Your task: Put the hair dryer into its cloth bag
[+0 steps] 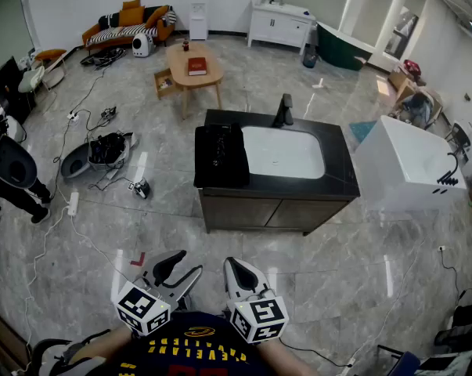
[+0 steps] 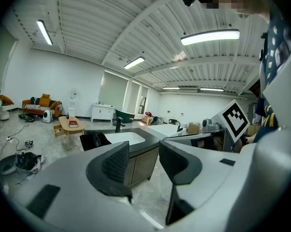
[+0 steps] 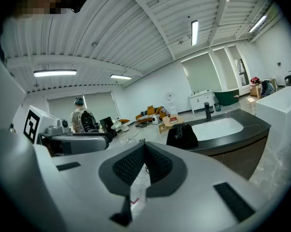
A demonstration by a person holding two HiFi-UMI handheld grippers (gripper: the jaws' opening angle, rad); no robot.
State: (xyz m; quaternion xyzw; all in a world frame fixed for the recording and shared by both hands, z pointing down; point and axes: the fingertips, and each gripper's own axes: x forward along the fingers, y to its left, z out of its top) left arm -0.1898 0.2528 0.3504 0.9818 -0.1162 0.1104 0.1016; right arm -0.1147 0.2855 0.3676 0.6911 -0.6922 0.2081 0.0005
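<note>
A black cloth bag (image 1: 220, 157) lies on the left end of the dark vanity counter (image 1: 337, 180), well ahead of me; it also shows as the dark bag (image 2: 94, 140) in the left gripper view and the bag (image 3: 182, 136) in the right gripper view. Something pale lies on it, too small to tell what. I cannot make out a hair dryer for certain. My left gripper (image 1: 181, 269) (image 2: 144, 153) is held low near my body, open, with nothing between its jaws. Beside it my right gripper (image 1: 237, 271) (image 3: 144, 153) is shut on nothing, its pads meeting.
A white sink (image 1: 282, 152) with a black faucet (image 1: 283, 110) fills the counter's middle. A white tub (image 1: 412, 163) stands to the right, a wooden table (image 1: 193, 66) behind. Cables and gear (image 1: 102, 149) litter the floor at left. A person (image 3: 82, 120) stands far off.
</note>
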